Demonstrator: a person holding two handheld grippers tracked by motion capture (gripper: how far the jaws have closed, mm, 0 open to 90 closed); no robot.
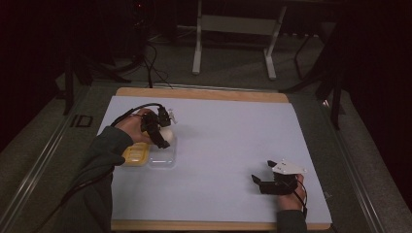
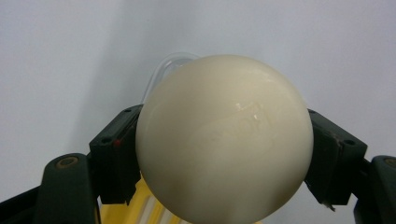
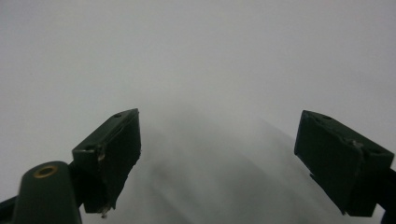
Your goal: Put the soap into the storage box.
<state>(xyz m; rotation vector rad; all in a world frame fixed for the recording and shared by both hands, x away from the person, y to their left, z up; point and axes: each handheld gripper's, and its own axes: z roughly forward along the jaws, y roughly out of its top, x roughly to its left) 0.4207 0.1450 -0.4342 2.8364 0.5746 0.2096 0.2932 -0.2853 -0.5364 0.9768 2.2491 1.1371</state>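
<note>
A cream-white egg sits between the two black jaws of my left gripper, which press on its sides. In the high view that left gripper holds the egg just above a clear plastic tray beside a yellow tray. A corner of the yellow tray and the clear tray's rim peek out behind the egg. My right gripper rests low at the table's front right, jaws wide apart with nothing between them.
The table carries a pale blue-white sheet with a wooden edge at the back. Beyond the table stand a white frame's legs and cables on the dark floor.
</note>
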